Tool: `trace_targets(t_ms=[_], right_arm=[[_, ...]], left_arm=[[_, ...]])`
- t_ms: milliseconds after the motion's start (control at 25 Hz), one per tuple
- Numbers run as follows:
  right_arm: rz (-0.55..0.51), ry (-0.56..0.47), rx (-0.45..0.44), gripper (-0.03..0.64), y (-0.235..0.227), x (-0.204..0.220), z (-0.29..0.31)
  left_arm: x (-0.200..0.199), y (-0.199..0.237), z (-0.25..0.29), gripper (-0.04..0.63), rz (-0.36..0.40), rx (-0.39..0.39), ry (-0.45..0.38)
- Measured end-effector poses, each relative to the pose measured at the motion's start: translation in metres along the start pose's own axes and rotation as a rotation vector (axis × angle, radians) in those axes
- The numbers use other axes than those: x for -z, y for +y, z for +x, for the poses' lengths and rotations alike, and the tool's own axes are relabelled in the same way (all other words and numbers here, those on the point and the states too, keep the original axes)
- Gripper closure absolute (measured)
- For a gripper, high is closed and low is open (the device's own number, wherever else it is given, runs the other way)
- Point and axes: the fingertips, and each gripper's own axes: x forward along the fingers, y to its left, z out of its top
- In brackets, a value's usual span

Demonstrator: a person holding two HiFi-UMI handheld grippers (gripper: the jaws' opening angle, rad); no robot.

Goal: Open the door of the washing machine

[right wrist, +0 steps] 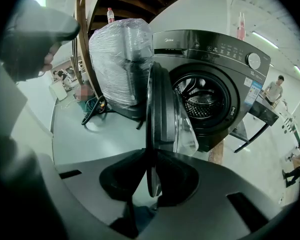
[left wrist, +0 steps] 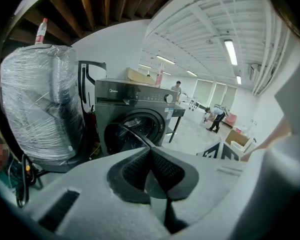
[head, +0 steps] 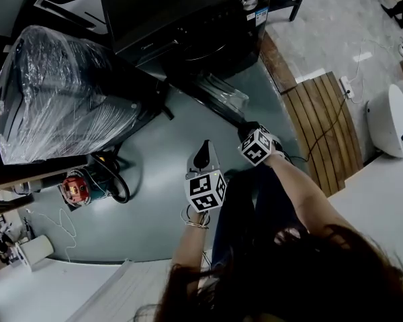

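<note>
Hair (head: 289,274) of the person fills the bottom of the head view, with both forearms reaching out from under it over a grey-green floor (head: 154,180).

The right claw (head: 247,129) is clamped on the free edge of the door (head: 218,92). In the right gripper view the door's dark rim (right wrist: 162,114) runs edge-on straight down between the two pads of that claw (right wrist: 151,156), and both pads press on it.

The left claw (head: 203,149) hangs just beside the right one, on its left and a little nearer the person, touching nothing. Its own view shows the claw (left wrist: 150,151) with its pads together at the tips and nothing between them.

The washing machine (head: 188,19) stands at the top of the head view, black and front-loading. Its door is already swung well out from the front, hinged at the left of the opening, so the metal drum (right wrist: 200,101) shows bare.

A large bundle wrapped in clear plastic (head: 60,92) stands just to the left of the machine. Wooden slats (head: 322,133) lie on the floor to the right.
</note>
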Motion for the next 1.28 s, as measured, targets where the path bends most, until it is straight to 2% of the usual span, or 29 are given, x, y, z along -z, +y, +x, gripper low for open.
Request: trace_targets(t_ms=[320, 520, 800, 1280], right_arm=[[0.068, -0.007, 0.039, 0.555, 0.040, -0.003, 0.004], [0.094, -0.006, 0.049, 0.555, 0.056, -0.005, 0.007], [0.093, 0.005, 0.009, 0.550, 0.074, -0.007, 0.009], [0.116, -0.012, -0.050, 0.543, 0.092, -0.012, 0.013]], left_arm=[[0.017, 0.025, -0.026, 0.583, 0.029, 0.050, 0.007], [0.027, 0.035, -0.039, 0.583, 0.020, 0.059, 0.014], [0.034, 0.050, -0.055, 0.583, -0.030, -0.009, 0.016], [0.040, 0.064, -0.050, 0.583, -0.096, -0.119, 0.016]])
